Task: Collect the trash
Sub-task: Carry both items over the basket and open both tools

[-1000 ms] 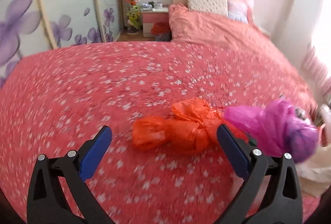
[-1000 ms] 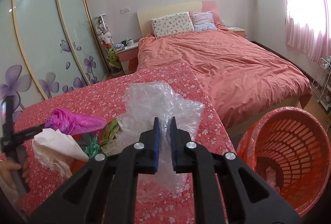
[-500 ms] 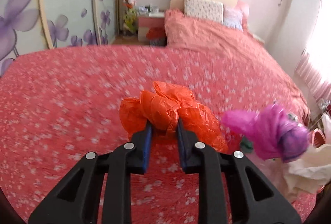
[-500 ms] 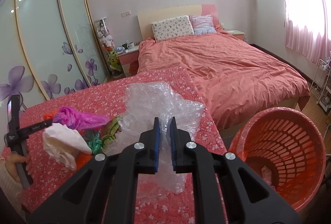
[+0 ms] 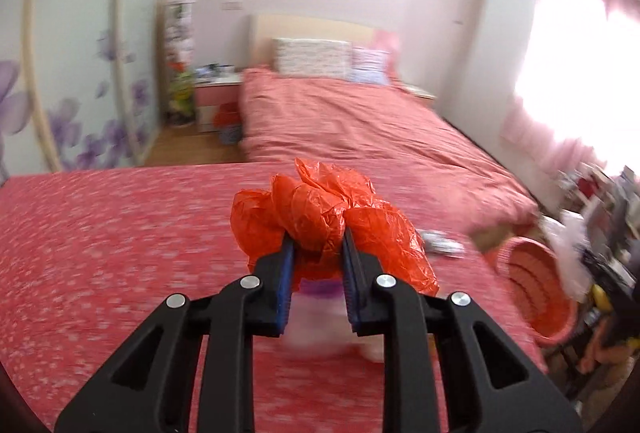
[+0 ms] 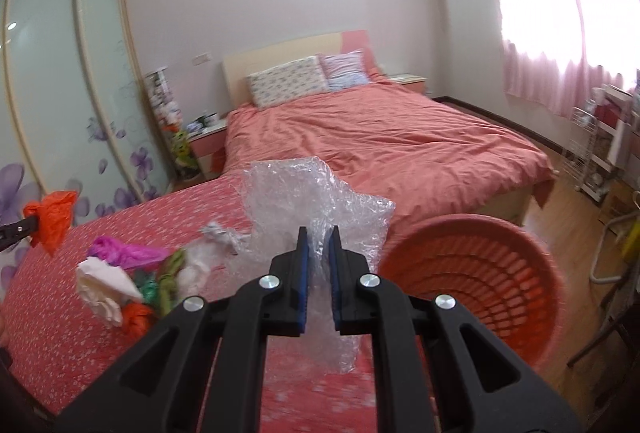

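My left gripper (image 5: 317, 251) is shut on an orange plastic bag (image 5: 320, 213) and holds it above the red flowered cloth (image 5: 100, 253). The bag also shows at the far left of the right wrist view (image 6: 54, 217). My right gripper (image 6: 318, 245) is shut on a sheet of clear bubble wrap (image 6: 304, 197), held up left of the orange mesh basket (image 6: 480, 281). On the cloth lies a pile of trash: a magenta bag (image 6: 120, 251), white paper (image 6: 104, 289), green scraps (image 6: 164, 281) and a crumpled white wad (image 6: 218, 233).
A bed with a salmon cover (image 6: 380, 137) stands beyond the cloth. A sliding wardrobe with purple flowers (image 6: 60, 93) is on the left. A nightstand (image 6: 204, 137) stands by the bed. A wire rack (image 6: 596, 153) and a curtained window are at the right. The basket shows in the left wrist view (image 5: 532, 285).
My left gripper closed on the orange bag and lifted it off the cloth. My right gripper rose and moved toward the basket, holding the bubble wrap throughout.
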The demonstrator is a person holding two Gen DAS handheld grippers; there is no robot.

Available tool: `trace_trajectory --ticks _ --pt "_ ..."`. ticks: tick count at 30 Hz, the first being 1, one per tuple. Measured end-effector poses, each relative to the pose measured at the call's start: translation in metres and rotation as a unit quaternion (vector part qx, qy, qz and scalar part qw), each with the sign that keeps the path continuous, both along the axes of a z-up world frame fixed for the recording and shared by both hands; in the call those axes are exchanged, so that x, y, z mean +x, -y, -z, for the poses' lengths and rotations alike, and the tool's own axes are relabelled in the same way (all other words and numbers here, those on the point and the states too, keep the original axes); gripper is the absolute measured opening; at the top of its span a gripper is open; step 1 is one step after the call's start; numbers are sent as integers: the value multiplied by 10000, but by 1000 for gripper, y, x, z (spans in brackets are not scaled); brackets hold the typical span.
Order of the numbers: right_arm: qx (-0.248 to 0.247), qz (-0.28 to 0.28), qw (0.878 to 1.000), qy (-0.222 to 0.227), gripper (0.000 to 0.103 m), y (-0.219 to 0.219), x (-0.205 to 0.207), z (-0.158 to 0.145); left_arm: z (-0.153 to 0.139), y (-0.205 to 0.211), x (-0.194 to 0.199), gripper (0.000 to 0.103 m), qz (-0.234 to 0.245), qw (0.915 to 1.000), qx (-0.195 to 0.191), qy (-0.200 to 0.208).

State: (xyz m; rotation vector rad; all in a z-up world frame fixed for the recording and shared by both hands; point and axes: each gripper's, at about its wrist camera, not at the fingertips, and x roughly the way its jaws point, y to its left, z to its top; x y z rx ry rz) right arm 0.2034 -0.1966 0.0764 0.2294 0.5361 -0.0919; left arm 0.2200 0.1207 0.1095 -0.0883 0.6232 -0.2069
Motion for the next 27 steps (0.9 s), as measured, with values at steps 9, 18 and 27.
trace_trajectory --ticks 9,18,27 --pt "41 799 9968 -79 10 83 -27 11 14 151 -2 22 1708 9844 -368 -193" --pt "240 1160 9927 -225 11 141 -25 37 72 278 14 22 2785 9572 -358 -700" --pt "361 1108 9930 -215 39 157 -18 53 106 314 20 51 2931 9511 -154 -968"
